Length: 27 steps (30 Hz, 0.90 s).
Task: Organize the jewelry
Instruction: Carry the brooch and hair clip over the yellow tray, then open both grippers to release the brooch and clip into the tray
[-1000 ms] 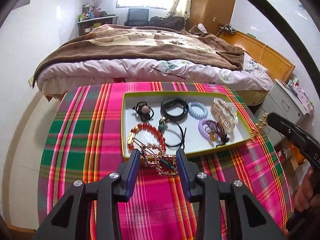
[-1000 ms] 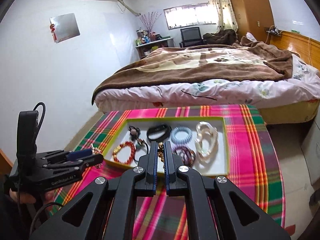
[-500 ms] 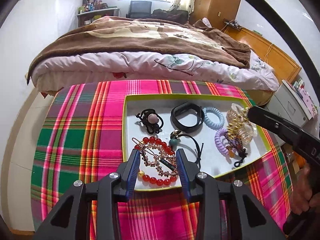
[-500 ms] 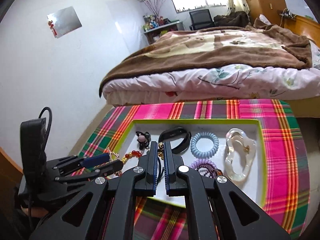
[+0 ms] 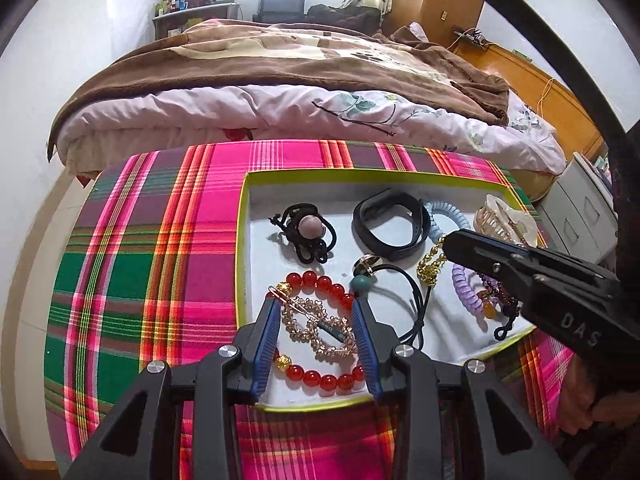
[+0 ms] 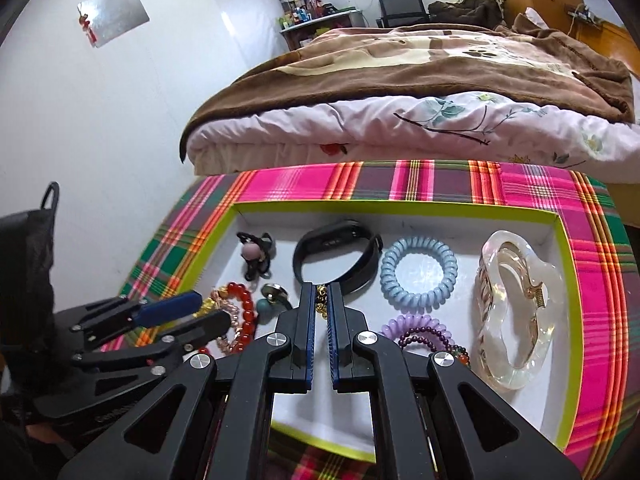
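Note:
A white tray with a lime-green rim [image 5: 244, 240] [image 6: 400, 206] sits on the plaid table. My left gripper [image 5: 316, 304] is shut on a gold beaded hair clip [image 5: 316, 326] and holds it over the red bead bracelet [image 5: 320, 280] at the tray's near left. My right gripper [image 6: 321, 294] is shut on a gold chain [image 6: 321, 300] [image 5: 430, 264] that hangs over the tray's middle. In the tray lie a black band [image 6: 336, 256], a blue coil tie [image 6: 418, 272], a clear claw clip [image 6: 516, 312], a purple coil tie [image 6: 412, 326] and a black tie with a pink bead [image 5: 306, 230].
The pink and green plaid tablecloth [image 5: 152, 260] covers the table around the tray. A bed with a brown blanket [image 5: 304, 64] stands just behind the table. A white drawer unit [image 5: 580, 208] is at the right.
Both grippers have moved forward from the tray's near edge to over the tray, each still holding its piece. The tray looks larger and closer in both views.

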### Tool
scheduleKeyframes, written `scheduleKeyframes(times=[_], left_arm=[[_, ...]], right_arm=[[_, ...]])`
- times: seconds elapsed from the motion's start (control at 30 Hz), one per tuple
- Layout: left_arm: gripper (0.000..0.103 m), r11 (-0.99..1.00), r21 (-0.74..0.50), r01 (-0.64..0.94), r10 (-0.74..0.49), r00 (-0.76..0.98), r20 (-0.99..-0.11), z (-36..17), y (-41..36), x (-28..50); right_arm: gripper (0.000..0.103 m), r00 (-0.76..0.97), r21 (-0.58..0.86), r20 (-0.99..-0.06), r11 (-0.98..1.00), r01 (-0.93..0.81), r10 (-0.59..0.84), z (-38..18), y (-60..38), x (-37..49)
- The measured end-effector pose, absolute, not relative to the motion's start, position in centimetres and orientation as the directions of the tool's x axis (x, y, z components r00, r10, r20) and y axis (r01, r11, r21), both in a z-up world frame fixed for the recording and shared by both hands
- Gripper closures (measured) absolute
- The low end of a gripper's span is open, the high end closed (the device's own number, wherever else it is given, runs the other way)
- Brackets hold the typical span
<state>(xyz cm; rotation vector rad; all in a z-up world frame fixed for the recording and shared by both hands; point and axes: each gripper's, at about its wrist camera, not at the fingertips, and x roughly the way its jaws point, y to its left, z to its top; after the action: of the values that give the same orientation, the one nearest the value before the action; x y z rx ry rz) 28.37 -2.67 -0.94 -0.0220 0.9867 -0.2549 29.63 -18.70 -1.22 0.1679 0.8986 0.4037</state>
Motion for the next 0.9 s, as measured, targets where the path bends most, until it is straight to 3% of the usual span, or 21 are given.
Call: scheduleKeyframes(times=[0.4,0.6,0.8,0.87,0.9], left_arm=[[0.065,0.97,-0.135,0.202,-0.222,0.511,-0.83,-1.4,-2.9,28.4],[0.06,0.969,-0.139,0.203,-0.226,0.51,-0.83,-1.2,-3.0,28.2],[0.052,0.97,-0.131,0.205,-0.221,0.516,-0.828,-0.8,-3.2,27.7],[0.042,0.974,-0.115,0.194,-0.203,0.528,-0.825,-0.5,-3.1,27.4],[0.042,0.975,-0.118,0.191,-0.203,0.532,-0.822,-0.3,-3.1,27.2]], right_arm=[[0.096,0.556,0.228,-0.757,0.936,-0.268,0.343,-2.2,-18.4,29.5],[0.09,0.556,0.224,-0.76,0.939,-0.26,0.335,-2.2,-18.4,29.3],[0.086,0.576,0.203,-0.753,0.945,-0.255,0.317,-1.6,-18.5,28.4],[0.086,0.583,0.202,-0.748,0.946,-0.252,0.316,-1.3,-18.6,28.1],[0.086,0.587,0.202,-0.746,0.947,-0.251,0.315,-1.2,-18.6,27.9]])
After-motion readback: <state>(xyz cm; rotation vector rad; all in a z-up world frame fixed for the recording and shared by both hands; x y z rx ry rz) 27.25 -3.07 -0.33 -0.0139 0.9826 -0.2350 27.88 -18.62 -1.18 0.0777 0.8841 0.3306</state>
